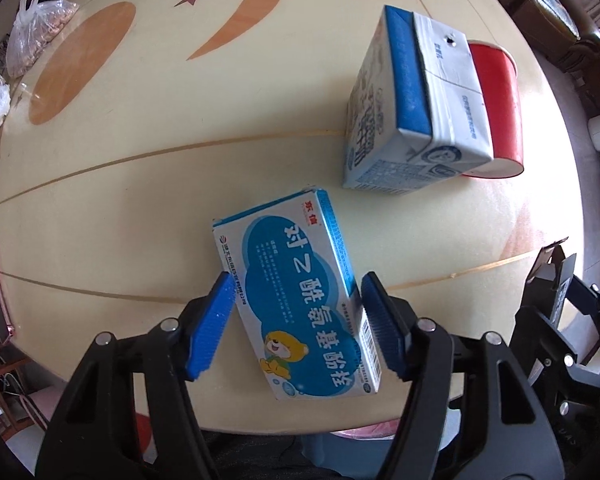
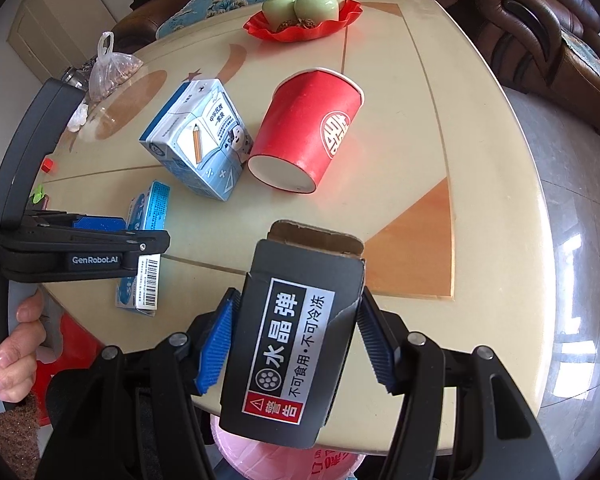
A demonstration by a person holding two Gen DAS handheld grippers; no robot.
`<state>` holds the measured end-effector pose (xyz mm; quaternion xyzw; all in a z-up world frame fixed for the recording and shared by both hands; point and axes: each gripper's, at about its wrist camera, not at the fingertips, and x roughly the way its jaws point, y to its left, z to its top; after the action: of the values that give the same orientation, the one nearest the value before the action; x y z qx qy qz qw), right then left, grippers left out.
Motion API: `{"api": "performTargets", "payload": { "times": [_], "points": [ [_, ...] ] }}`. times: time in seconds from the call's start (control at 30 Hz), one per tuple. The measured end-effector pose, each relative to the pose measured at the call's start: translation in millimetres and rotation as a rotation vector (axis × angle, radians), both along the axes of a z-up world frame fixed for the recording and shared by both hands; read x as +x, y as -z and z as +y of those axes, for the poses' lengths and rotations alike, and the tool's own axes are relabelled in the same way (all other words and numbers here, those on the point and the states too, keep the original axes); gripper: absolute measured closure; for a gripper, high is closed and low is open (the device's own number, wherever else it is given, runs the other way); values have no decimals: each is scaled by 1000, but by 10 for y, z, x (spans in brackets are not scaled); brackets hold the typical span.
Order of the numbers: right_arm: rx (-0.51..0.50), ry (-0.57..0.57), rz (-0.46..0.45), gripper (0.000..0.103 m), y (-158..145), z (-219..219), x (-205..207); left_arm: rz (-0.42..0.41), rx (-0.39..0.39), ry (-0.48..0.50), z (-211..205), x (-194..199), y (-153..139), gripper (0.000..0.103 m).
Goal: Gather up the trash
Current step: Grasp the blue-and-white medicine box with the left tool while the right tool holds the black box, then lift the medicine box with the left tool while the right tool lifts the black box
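Blue medicine box (image 1: 300, 300), printed with a cartoon bear, lies flat on the cream surface (image 1: 140, 200) between the parted pads of the left hand-held gripper (image 1: 298, 326), ungripped. Right hand-held gripper (image 2: 296, 344) clamps a black carton (image 2: 292, 344).

Both grippers are black plastic: the left gripper (image 1: 298, 326) and right gripper (image 2: 296, 338) carry ribbed blue pads (image 1: 210, 326), silver screws, and white "GenRobot.AI" lettering at nine o'clock
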<state>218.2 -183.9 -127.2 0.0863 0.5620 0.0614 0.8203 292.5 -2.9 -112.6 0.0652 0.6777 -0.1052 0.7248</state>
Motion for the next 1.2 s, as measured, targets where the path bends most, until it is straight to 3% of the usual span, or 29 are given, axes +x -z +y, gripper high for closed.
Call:
{"api": "performTargets", "payload": {
  "times": [0.13,0.27,0.57,0.7,0.83,0.93,1.0,1.2],
  "points": [
    [-3,-2,-4,45,-22,22,-10,42,-105,-37,208,33,-19,40],
    [-2,-7,-3,45,-23,52,-7,37,-102,-17,198,-8,-58,46],
    [-5,-37,-11,46,-82,127,-43,43,-106,-7,247,-124,-55,48],
    [-10,-48,-20,47,-130,178,-54,64,-171,-8,293,-23,-44,51],
    [-30,-59,-18,47,-92,230,-23,57,-147,-10,258,-43,-9,49],
    [-12,-57,25,48,40,245,26,76,-121,-13,222,-17,76,39],
    [-41,-62,29,48,95,280,36,96,-83,-32,242,13,212,36],
    [-145,-77,15,47,119,358,108,72,62,40,-40,-64,391,32]
  ]
}}
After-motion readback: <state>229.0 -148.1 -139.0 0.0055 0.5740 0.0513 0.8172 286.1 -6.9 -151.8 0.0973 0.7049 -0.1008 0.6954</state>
